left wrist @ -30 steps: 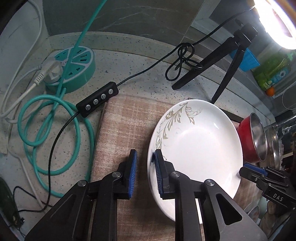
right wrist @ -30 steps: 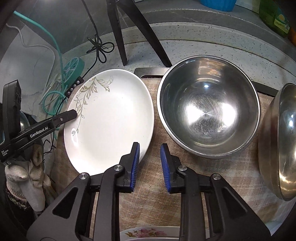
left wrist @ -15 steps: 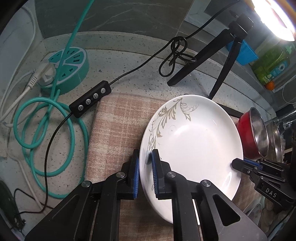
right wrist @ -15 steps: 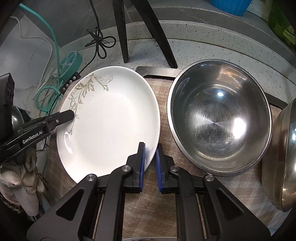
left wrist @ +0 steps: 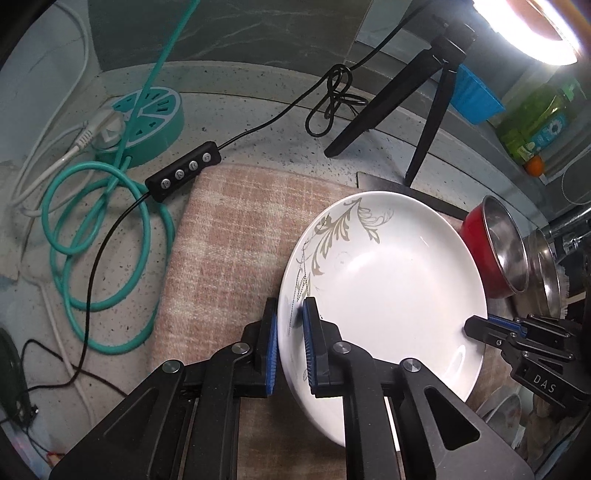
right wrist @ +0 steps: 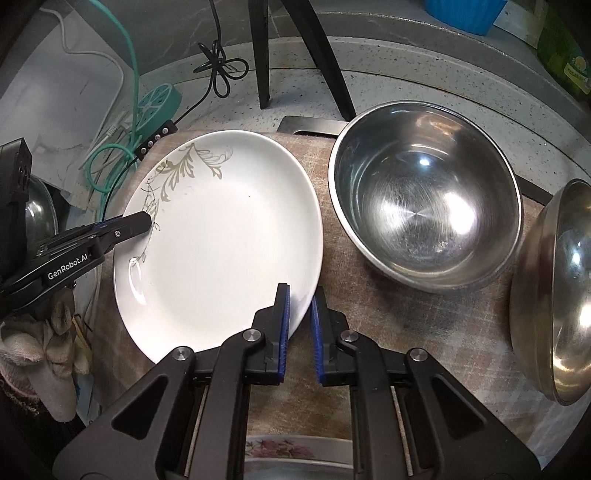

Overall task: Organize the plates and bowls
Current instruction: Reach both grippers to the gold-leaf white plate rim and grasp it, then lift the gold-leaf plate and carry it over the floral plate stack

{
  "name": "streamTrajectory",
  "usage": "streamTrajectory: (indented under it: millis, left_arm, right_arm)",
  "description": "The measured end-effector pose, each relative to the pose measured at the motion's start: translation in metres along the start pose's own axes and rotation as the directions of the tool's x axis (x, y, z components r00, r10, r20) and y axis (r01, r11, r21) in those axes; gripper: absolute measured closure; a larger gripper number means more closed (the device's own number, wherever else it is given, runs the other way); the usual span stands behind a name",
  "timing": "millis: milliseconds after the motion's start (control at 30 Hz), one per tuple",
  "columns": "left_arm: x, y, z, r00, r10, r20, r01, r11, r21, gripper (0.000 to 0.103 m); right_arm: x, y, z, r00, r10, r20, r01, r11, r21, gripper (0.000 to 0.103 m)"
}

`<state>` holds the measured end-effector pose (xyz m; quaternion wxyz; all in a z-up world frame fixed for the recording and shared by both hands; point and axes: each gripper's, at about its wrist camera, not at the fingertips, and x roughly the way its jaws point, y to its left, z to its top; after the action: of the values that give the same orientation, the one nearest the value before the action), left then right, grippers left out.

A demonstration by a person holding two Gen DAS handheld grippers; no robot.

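Power strip: a round teal one [left wrist: 153, 122] sat on the speckled counter [left wrist: 258, 110], a white plug [left wrist: 107, 129] in it
Cable: a teal cord [left wrist: 92, 236] lay coiled beside the checked cloth [left wrist: 229, 236]
Remote: a black inline switch [left wrist: 183, 171] rested at the cloth's far corner — four buttons up
Tripod: black legs [left wrist: 391, 96] stood on the counter — under a lit ring lamp [left wrist: 532, 33]
Tub: a blue one [left wrist: 474, 98] stood behind the tripod

Dishes counted

One white plate [right wrist: 221, 240], three steel bowls [right wrist: 424, 206], one red bowl [left wrist: 491, 251], one floral plate [right wrist: 295, 448] beneath the right jaws.
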<state>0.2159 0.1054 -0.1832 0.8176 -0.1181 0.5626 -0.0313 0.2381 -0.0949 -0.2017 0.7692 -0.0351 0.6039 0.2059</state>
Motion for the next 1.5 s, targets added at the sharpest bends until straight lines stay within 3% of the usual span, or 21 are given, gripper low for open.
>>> streamTrajectory:
  millis: [700,1033,1500]
  left_arm:
    - [-0.075,-0.067,-0.087,0.993,0.004,0.120,0.002,0.999,-0.049,0.092]
    - [-0.087,-0.100,-0.132,0.995,-0.025,0.097,0.030,0.998,-0.046,0.092]
    - [-0.082,-0.125,-0.168,0.999,-0.032,0.023,0.032,0.999,-0.001,0.092]
  right_arm:
    - [-0.079,-0.036,-0.068,0.997,0.069,0.023,-0.066,0.992,-0.104,0.092]
    - [-0.095,-0.057,-0.113,0.996,0.084,-0.016,-0.085,0.988,-0.125,0.092]
    - [-0.101,-0.075,-0.150,0.996,0.063,-0.058,-0.070,0.988,-0.139,0.092]
